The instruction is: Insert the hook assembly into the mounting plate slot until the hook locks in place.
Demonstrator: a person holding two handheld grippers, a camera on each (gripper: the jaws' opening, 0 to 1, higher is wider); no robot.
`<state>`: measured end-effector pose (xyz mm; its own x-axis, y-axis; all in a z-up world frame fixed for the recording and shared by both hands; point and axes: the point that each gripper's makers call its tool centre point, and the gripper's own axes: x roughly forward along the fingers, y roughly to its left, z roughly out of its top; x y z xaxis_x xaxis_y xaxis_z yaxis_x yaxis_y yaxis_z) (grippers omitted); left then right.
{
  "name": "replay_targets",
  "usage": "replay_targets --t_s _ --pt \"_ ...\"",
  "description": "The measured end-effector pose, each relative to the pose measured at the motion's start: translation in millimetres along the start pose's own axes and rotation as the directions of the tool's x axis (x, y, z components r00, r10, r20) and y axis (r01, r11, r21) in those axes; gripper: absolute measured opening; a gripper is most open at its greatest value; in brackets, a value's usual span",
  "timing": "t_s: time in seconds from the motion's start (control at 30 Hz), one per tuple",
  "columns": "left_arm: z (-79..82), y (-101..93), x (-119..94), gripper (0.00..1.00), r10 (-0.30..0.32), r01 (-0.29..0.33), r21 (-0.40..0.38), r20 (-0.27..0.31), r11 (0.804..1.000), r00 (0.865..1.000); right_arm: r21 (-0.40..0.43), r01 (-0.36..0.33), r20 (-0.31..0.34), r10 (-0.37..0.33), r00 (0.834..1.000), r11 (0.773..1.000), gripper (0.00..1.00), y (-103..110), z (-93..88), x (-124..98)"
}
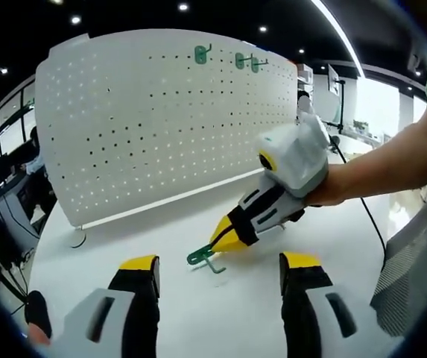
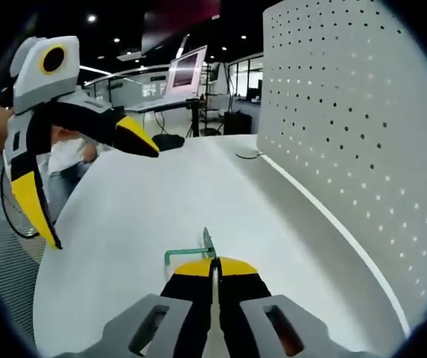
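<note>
Hook (image 1: 204,258) lies flat on the white bench (image 1: 161,231), its green plate end pinched in the right tool (image 1: 220,242), whose yellow tips are drawn together on it. In the right gripper view the same closed tips (image 2: 214,267) sit at 6 o'clock with the hook's green bar (image 2: 187,253) running out toward 9 o'clock, so its long axis lies crosswise to that tool and roughly parallel to the foot of the pegboard (image 2: 355,127).

Left tool (image 1: 220,277) hovers over the bench with its jaws wide apart and nothing between them; the hook lies just beyond their tips at about 12 o'clock in the left gripper view. In the right gripper view the left tool (image 2: 86,186) hangs at 10 o'clock, well apart from the hook.

Pegboard stands upright at the far edge of the bench, at 11 o'clock in the left gripper view, with three green hooks (image 1: 237,60) already hung near its top edge. From the held hook the board lies away at 2 o'clock in the right gripper view, well apart.

Judging by this, the right tool is the one to carry the piece: it needs lifting off the bench and turning so the prongs face the perforated face before pressing in.
</note>
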<state>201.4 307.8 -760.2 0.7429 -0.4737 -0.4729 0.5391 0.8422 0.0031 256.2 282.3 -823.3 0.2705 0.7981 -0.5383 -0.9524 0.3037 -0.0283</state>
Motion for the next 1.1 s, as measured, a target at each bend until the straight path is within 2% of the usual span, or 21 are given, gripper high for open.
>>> replay_targets --t_s 0.3,0.37,0.43,0.53,0.67,0.87,0.93,0.97,1.03,1.07,1.1 --pt "0.8 -11.7 1 0.63 -0.032 0.033 0.040 -0.006 0.999 0.999 0.034 -0.009 0.006 0.009 1.000 0.999 0.00 8 2.3 -26" --pt "1.7 -14.0 1 0.63 -0.036 0.036 0.064 -0.006 0.997 0.999 0.047 -0.010 0.005 0.009 1.000 0.999 0.00 10 2.2 -31" --pt "4.2 -17.3 1 0.62 -0.038 0.038 0.148 -0.007 0.988 0.999 0.064 -0.011 0.000 0.011 1.000 0.998 0.00 11 1.9 -34" --pt "7.3 -25.9 0 0.60 -0.037 0.039 0.285 -0.011 0.958 0.999 0.070 -0.005 -0.007 0.006 1.000 0.998 0.00 12 1.8 -41" --pt "2.9 -36.4 2 0.61 -0.040 0.053 0.387 -0.042 0.921 0.998 0.076 0.005 -0.010 -0.005 1.000 0.997 0.00 11 3.4 -47" --pt "5.2 -45.8 2 0.59 -0.038 0.056 0.517 -0.045 0.854 0.998 0.087 0.005 -0.014 -0.004 1.000 0.996 0.00 18 9.0 -58" --pt "7.0 -48.1 2 0.56 -0.034 0.056 0.577 -0.048 0.815 0.998 0.103 -0.001 -0.026 0.003 1.000 0.995 0.00 20 8.3 -61" --pt "8.4 -48.3 2 0.54 -0.025 0.051 0.622 -0.051 0.781 0.998 0.106 -0.001 -0.027 0.004 1.000 0.994 0.00 20 8.4 -62" --pt "10.7 -49.9 1 0.51 -0.011 0.045 0.687 -0.053 0.725 0.999 0.113 -0.003 -0.034 0.007 0.999 0.994 0.00 23 9.1 -65" --pt "11.5 -52.8 1 0.49 -0.024 0.049 0.683 -0.047 0.728 0.999 0.119 -0.006 -0.036 0.010 0.999 0.993 0.00 24 9.8 -66" --pt "12.8 -56.4 1 0.47 -0.044 0.062 0.662 -0.043 0.747 0.998 0.128 -0.009 -0.038 0.014 0.999 0.992 0.00 26 11.0 -68"
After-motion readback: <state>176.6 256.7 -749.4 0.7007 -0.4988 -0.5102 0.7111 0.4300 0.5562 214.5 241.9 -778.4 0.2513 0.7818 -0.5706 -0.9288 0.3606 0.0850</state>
